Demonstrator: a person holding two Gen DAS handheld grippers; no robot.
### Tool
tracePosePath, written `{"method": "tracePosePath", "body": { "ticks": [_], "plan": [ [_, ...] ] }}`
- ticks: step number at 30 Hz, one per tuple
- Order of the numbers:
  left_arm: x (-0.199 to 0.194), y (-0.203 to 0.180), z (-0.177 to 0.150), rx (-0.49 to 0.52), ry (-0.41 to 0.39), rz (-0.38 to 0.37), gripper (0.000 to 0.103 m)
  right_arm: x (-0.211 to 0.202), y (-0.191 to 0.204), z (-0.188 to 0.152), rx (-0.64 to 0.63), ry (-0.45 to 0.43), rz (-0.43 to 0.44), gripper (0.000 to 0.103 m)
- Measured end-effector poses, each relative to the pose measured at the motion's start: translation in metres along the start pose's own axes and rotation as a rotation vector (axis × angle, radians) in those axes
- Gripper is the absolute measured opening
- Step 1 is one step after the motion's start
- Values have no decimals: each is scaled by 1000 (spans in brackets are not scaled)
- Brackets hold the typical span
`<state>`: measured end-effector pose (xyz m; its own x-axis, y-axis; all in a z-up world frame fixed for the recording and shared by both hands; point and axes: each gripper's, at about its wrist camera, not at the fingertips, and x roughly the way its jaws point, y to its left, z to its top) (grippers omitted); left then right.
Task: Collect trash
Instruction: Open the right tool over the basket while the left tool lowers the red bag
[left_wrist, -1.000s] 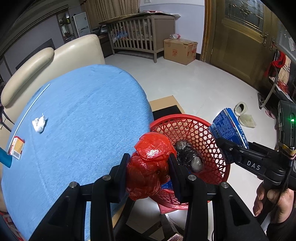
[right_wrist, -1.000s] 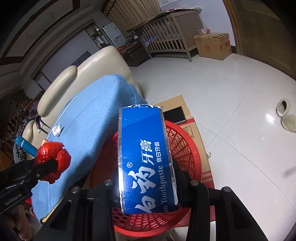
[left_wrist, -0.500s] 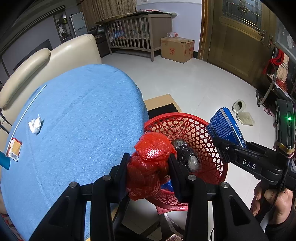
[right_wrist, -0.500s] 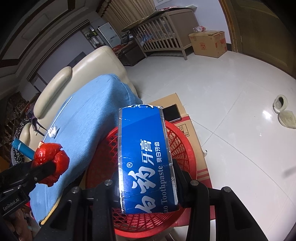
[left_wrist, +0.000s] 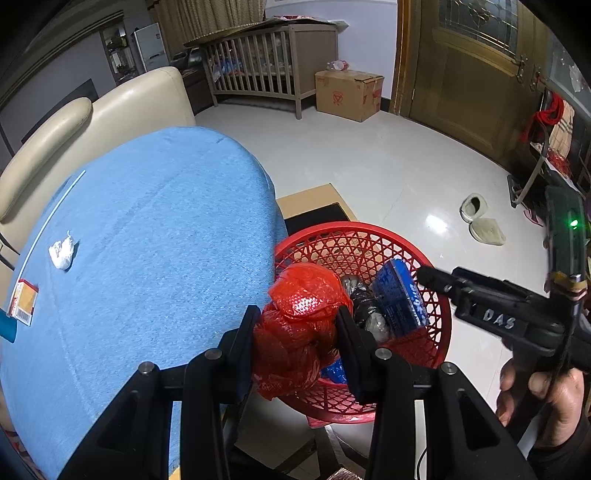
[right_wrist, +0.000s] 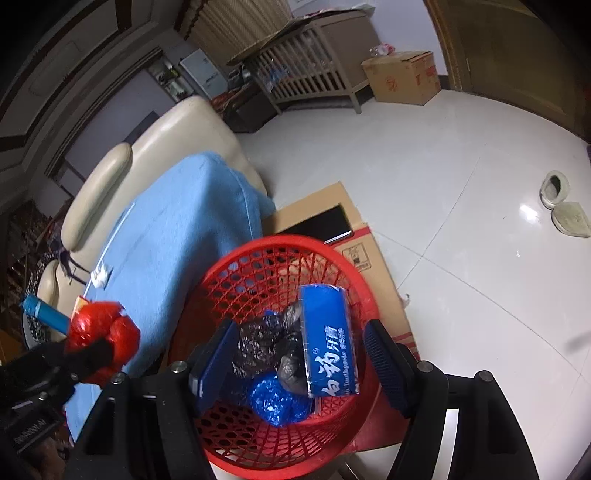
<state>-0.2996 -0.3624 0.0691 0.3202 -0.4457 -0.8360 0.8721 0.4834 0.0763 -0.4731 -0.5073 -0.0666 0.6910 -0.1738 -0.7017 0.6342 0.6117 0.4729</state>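
Red mesh basket (right_wrist: 354, 280), round, standing on flattened cardboard (right_wrist: 373, 243) on the floor, just beside the right edge of a blue-covered worktop (left_wrist: 147, 229). Contents: blue toothpaste box (right_wrist: 328, 343), tilted against the basket's right wall; crumpled black plastic bag (right_wrist: 266, 343) to its left, touching it; crumpled blue plastic wad (right_wrist: 277, 398) below both, at the basket bottom.

Left hand-held gripper (left_wrist: 295, 332): clenched on a crumpled red plastic bag (left_wrist: 299, 317), both pads pressed into its sides; held above the near rim of the basket, at the worktop's right edge.

Right hand-held gripper (right_wrist: 299, 365): released, jaws just opened and now wide apart above the basket; toothpaste box lying between the pads in the wrist view but touching neither, already down among the trash. Seen from the left wrist camera as a black body marked "DAS", gripped by a hand (left_wrist: 539, 391) at the lower right.

Remaining on the worktop, toward its left edge: crumpled white tissue (left_wrist: 61, 251); small orange-and-white carton (left_wrist: 23, 306) nearer the left corner; blue tube (right_wrist: 44, 310), partly hidden, only an end visible.

Background: cream sofa (left_wrist: 92, 122) behind the worktop; wooden crib (left_wrist: 266, 70); closed cardboard box (left_wrist: 349, 94); pair of slippers (left_wrist: 480, 221) on the white tile floor.
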Motion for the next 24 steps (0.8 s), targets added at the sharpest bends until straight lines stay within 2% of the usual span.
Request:
{"method": "tracePosePath", "body": {
  "ticks": [10, 24],
  "plan": [
    [17, -17, 7, 23, 28, -21, 42, -31, -17, 11, 71, -100, 21, 74],
    [44, -38, 16, 60, 64, -25, 42, -53, -39, 19, 118, -157, 25, 74]
  ]
}}
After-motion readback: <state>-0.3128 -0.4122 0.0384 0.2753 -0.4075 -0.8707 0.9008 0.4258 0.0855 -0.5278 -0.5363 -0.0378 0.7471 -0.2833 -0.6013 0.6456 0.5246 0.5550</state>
